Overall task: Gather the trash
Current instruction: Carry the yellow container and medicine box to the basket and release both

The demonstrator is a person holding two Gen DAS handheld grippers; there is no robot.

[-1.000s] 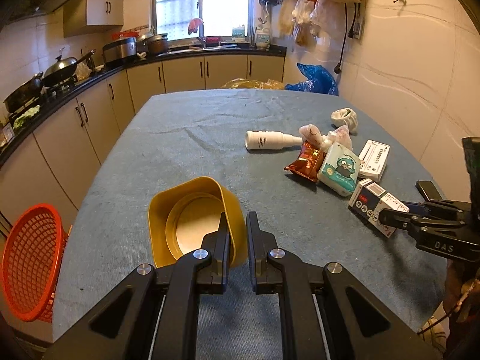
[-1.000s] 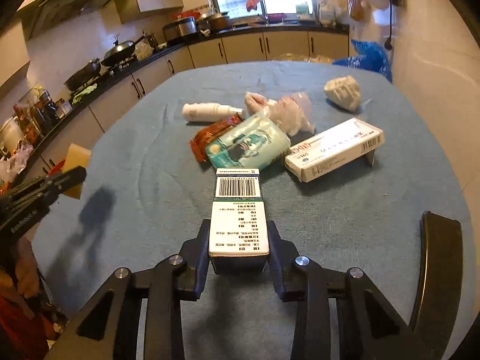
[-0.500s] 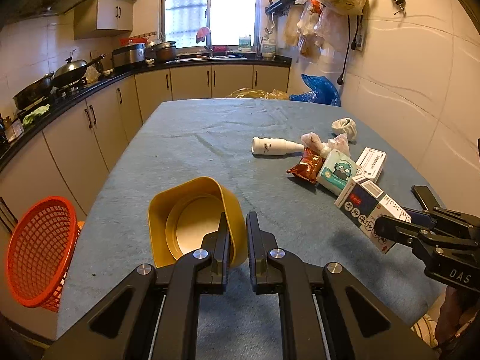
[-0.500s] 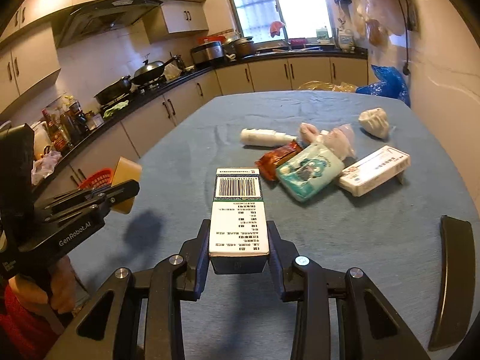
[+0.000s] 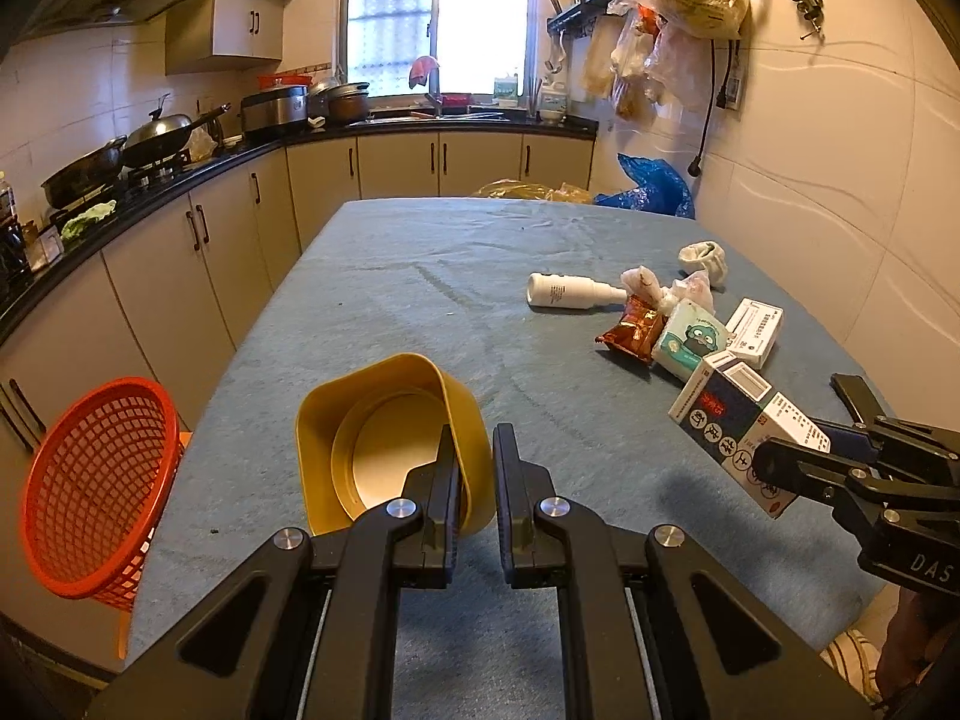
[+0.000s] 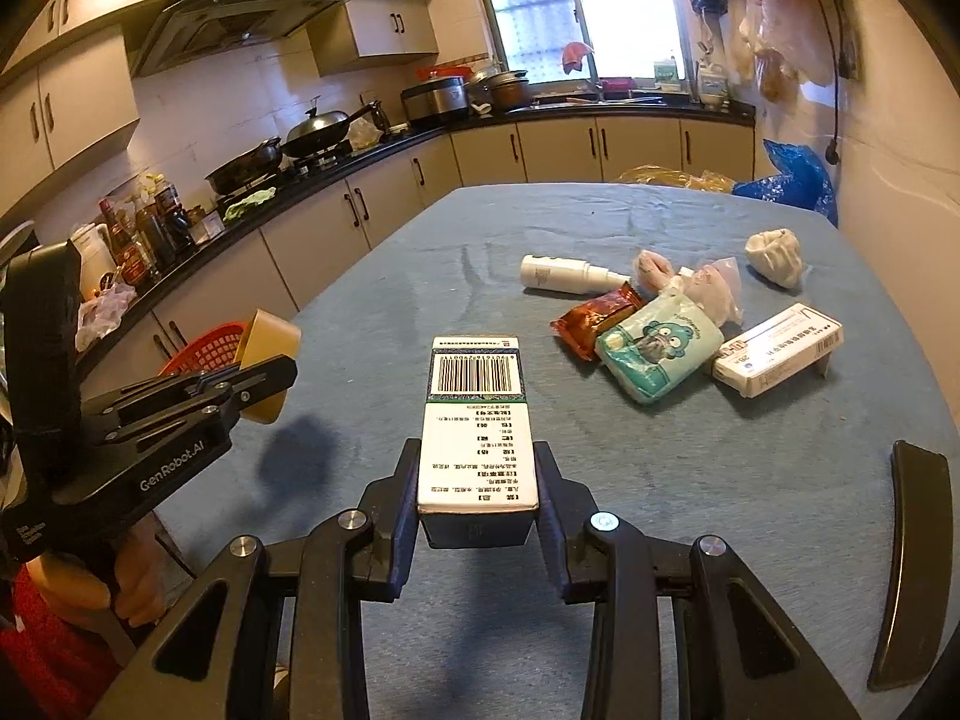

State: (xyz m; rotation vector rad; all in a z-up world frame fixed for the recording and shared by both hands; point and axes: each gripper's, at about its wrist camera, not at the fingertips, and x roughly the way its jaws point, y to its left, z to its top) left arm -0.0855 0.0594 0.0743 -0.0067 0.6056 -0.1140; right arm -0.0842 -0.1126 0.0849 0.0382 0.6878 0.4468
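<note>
My left gripper (image 5: 475, 450) is shut on the rim of a yellow bin (image 5: 372, 438) and holds it above the blue table (image 5: 420, 276); the bin also shows in the right wrist view (image 6: 264, 354). My right gripper (image 6: 477, 480) is shut on a white carton with a barcode (image 6: 477, 414), lifted above the table; the carton also shows in the left wrist view (image 5: 738, 420). Trash lies in a heap on the table's right: a white bottle (image 6: 564, 273), a brown wrapper (image 6: 597, 315), a teal tissue pack (image 6: 657, 345), a white box (image 6: 780, 348), crumpled tissues (image 6: 774, 255).
A red mesh basket (image 5: 90, 486) stands beside the table's left edge. A dark phone (image 6: 912, 564) lies near the table's right front edge. Kitchen counters with pans run along the left wall. A blue bag (image 5: 651, 186) sits beyond the table's far end.
My right gripper has lifted the carton off the table and swung it left, toward the yellow bin. The left gripper has risen a little with the bin.
</note>
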